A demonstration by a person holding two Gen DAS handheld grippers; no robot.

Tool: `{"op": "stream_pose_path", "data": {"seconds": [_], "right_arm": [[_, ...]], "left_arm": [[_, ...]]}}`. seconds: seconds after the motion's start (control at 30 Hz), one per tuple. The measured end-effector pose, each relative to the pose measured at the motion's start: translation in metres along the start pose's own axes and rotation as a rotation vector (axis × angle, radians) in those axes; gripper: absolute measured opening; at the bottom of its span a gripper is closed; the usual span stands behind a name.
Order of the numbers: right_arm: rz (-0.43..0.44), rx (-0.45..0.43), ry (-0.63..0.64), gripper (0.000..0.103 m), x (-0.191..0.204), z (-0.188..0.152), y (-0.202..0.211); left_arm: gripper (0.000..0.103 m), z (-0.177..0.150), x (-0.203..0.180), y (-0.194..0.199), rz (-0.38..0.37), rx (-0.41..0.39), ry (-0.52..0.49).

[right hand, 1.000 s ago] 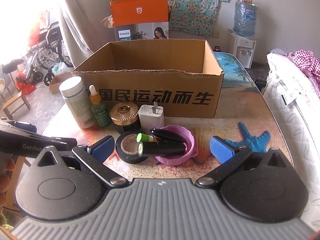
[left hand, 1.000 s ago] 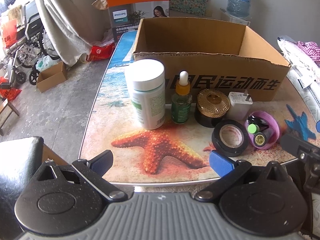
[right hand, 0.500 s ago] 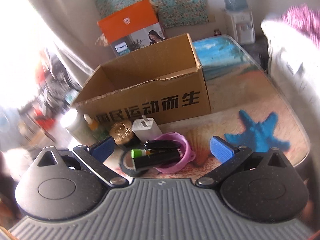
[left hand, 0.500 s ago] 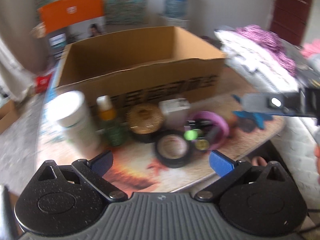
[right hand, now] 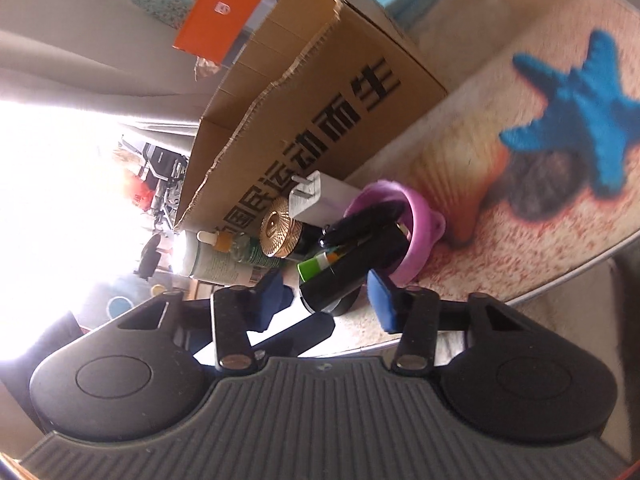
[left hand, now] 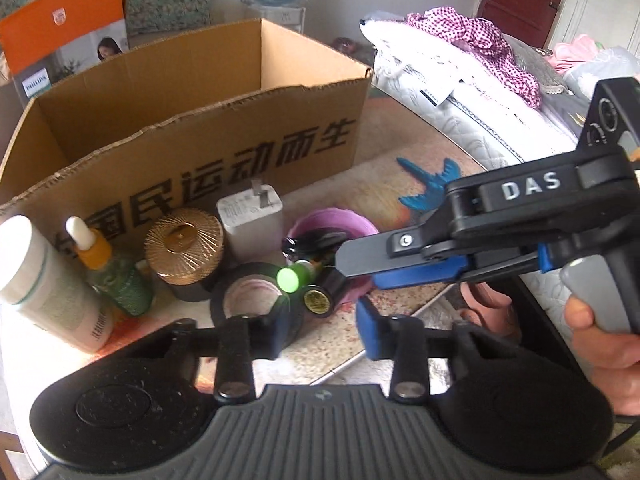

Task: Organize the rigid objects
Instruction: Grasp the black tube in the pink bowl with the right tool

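A row of small objects stands before an open cardboard box: a white pill bottle, a green dropper bottle, a gold-lidded jar, a white charger, a black tape roll, and a purple cup holding black tubes and a green-capped one. My left gripper is open just in front of the tape roll. My right gripper, rolled sideways, is open around the end of a black tube in the purple cup; it also shows in the left wrist view.
The table top has a starfish print and its edge runs close under both grippers. A bed with white and checked cloth lies to the right. An orange carton stands behind the box.
Both grippers have narrowed their opening and moved closer to the objects. The right gripper has rolled sideways and come in around the black tube. The left has swung right.
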State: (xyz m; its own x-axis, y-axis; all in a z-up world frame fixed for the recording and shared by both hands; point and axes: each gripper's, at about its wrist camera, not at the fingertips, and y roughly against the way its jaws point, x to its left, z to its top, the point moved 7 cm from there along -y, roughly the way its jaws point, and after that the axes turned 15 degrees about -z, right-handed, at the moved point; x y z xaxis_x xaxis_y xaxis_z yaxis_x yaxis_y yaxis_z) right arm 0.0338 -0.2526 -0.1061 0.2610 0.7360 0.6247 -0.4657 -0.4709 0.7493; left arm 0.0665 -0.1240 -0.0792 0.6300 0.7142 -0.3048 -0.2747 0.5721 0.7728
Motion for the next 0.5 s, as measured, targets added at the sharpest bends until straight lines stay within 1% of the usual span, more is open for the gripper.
{"op": "stream_pose_path", "data": {"seconds": [0.1,0.13,0.27,0.5], "right_arm": [[0.012,0.031,-0.033,0.030,-0.005,0.003,-0.004],[0.013,0.036,-0.040,0.028,-0.006,0.004,-0.005],[0.001,0.042,-0.058,0.026,-0.012,0.009,-0.007],[-0.016,0.065,-0.097,0.022,-0.020,0.018,-0.014]], "left_arm": [[0.024,0.000,0.002,-0.004,-0.018,0.009,0.018],[0.024,0.000,0.001,-0.005,-0.029,0.013,0.023],[0.024,0.003,-0.001,-0.009,-0.063,0.024,0.018],[0.024,0.009,-0.003,-0.021,-0.089,0.045,0.027]]}}
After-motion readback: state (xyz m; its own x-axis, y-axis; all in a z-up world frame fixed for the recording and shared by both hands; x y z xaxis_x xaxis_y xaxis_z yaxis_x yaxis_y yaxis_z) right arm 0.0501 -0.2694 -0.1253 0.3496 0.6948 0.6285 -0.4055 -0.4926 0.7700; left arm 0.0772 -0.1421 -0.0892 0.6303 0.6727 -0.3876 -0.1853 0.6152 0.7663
